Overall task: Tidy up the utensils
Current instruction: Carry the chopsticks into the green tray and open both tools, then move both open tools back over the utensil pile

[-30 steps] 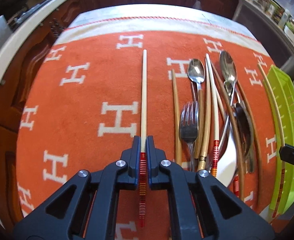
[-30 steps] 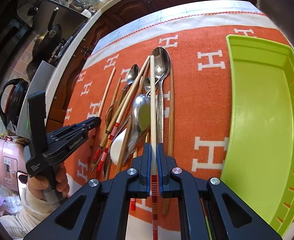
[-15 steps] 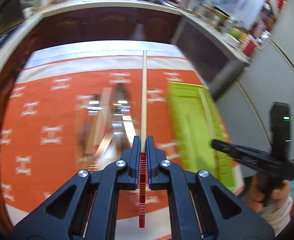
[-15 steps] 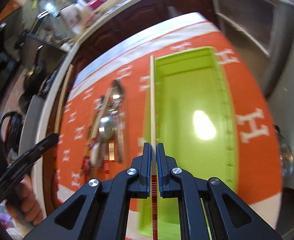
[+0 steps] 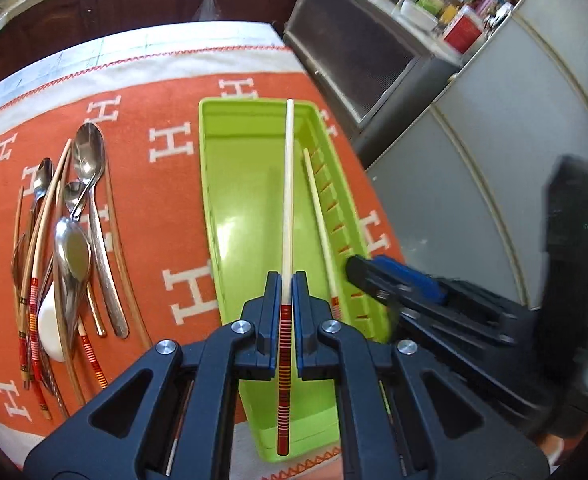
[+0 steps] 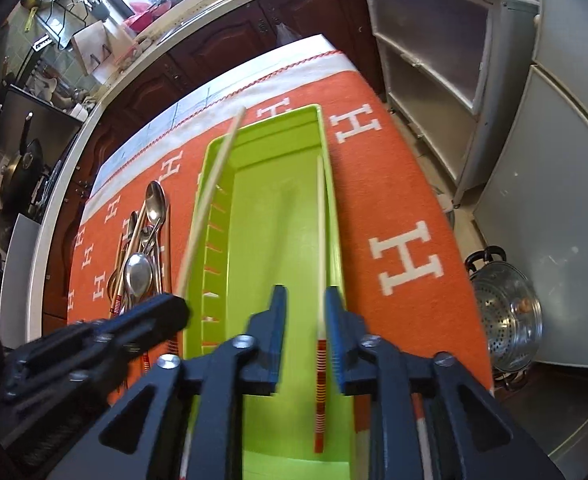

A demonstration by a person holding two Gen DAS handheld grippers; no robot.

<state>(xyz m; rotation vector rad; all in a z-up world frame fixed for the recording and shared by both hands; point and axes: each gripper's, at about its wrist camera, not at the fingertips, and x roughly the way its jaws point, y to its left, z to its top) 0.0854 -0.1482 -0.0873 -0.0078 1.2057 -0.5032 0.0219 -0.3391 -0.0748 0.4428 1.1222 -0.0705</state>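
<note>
Currently, the left gripper [image 5: 287, 280] is pinching one chopstick [image 5: 287, 200] by its red-banded end, jaws pressed tight on it, and is holding it lengthwise over the green tray [image 5: 229, 216]. The right gripper [image 6: 304, 300] is standing with its jaws parted, having just been opening; the second chopstick [image 6: 320, 240] is lying between them, close against the right-hand finger but apparently no longer clamped, and is resting along the tray's right wall.

Risks from this point:
- The left chopstick is reaching nearly to the far rim of the tray. If it is released while its tip is hanging over that rim, it is likely to tip out onto the orange cloth [image 5: 165, 208].
- The two grippers are working near each other at the near end of the tray. A sideways correction by either is liable to knock the other, or to nudge the released chopstick.
- The tray looks light; a finger dragging on its wall is likely to shift it.
- Withdrawing the right gripper with the chopstick touching a finger may pull it askew.

Pose: both grippers are pointing steeply downward and forward along the tray's length, the left one over the middle, the right one toward the right wall. The remaining cutlery pile [image 5: 65, 248] is lying on the cloth, left of the tray.
</note>
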